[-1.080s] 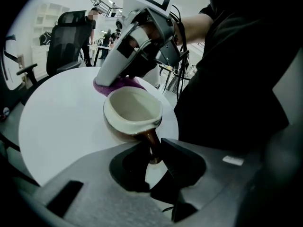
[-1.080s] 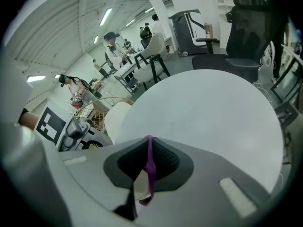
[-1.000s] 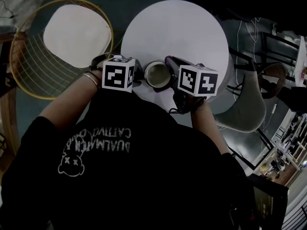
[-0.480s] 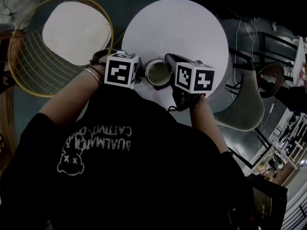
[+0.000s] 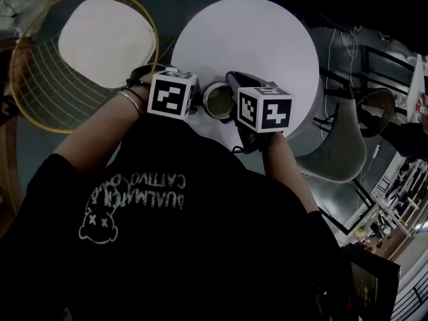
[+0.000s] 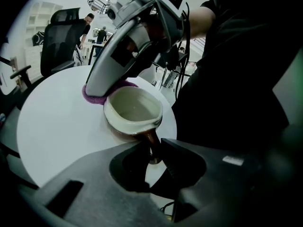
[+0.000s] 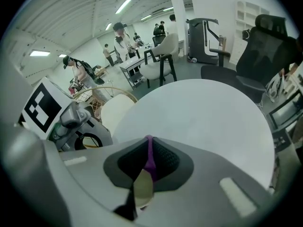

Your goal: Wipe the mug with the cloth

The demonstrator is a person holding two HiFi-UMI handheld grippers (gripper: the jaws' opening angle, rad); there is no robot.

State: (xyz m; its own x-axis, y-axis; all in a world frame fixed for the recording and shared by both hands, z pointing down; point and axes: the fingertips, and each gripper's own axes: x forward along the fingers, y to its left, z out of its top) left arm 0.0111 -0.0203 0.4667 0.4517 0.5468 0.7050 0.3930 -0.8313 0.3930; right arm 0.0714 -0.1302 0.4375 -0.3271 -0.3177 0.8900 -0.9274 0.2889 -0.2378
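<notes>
- The round white counter (image 5: 254,39) carries the work at its near edge, close to the person's body; the rest of its top is bare.
- The left gripper (image 6: 152,152) points slantwise down at the mug from the handle side. Its jaws stand at a middling gap, clamped on the handle.
- The right gripper (image 7: 149,162) comes in steeply from the other side. Its jaws are nearly together, pinching the cloth, so it is the one placed to wipe.
- The glazed mug, cream inside and brown outside (image 5: 215,101), stands upright on the counter between the two grippers, mouth up and empty.
- The purple cloth (image 6: 92,97) shows as a small wad under the right jaws, against the outside of the rim, roughly across from the handle.
- The brown handle (image 6: 152,143) points straight at the left jaws. Judging from this, the wipe must run round the rim, away from that anchored side.
</notes>
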